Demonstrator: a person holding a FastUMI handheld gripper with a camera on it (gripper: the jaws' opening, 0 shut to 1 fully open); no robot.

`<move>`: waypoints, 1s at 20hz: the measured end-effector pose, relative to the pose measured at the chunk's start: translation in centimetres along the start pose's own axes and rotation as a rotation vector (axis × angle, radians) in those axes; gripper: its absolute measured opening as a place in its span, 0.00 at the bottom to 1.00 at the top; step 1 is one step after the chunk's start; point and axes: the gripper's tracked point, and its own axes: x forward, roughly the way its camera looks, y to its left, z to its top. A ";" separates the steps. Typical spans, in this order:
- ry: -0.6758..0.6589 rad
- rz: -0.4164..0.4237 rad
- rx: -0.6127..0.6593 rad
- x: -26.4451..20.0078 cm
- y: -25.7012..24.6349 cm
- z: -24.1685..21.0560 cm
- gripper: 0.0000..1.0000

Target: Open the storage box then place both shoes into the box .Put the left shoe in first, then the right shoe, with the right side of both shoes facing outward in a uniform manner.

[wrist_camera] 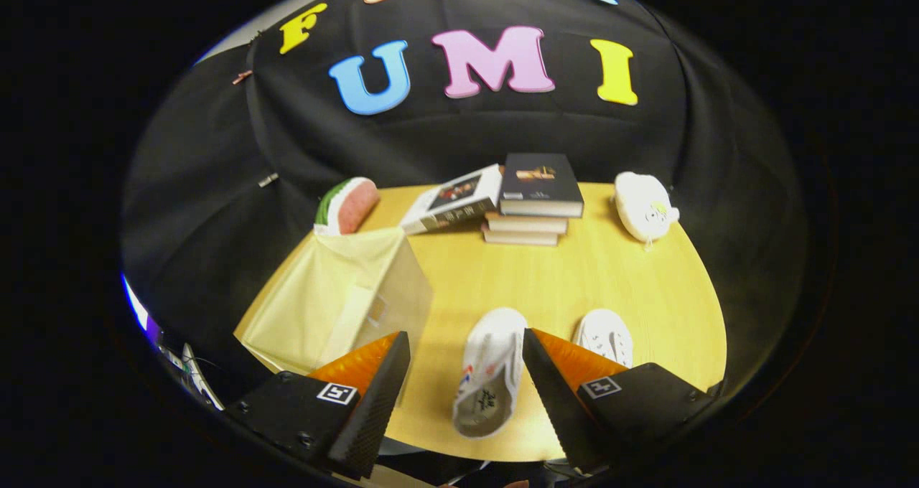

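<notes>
Holding our gripper (467, 373) wide open, we see one shoe (490, 373) lying between its fingers, untouched.

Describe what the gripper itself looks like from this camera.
The gripper has two wedge-shaped fingers with finely textured inner faces, tapering to points. Each sits on a dark, bolted block carrying a small square black-and-white marker. The fingers stand apart, open.

Print too small for me to read marks the insole of the near white shoe (490, 373) and the far stacked books' (535, 201) covers.
</notes>
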 end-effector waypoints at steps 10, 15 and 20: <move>0.211 -0.127 -0.107 7.2 -5.5 -9.6 0.68; 0.119 -0.205 -0.051 12.1 -6.3 -7.7 0.57; 0.104 -0.229 0.059 13.1 -6.0 -7.2 0.09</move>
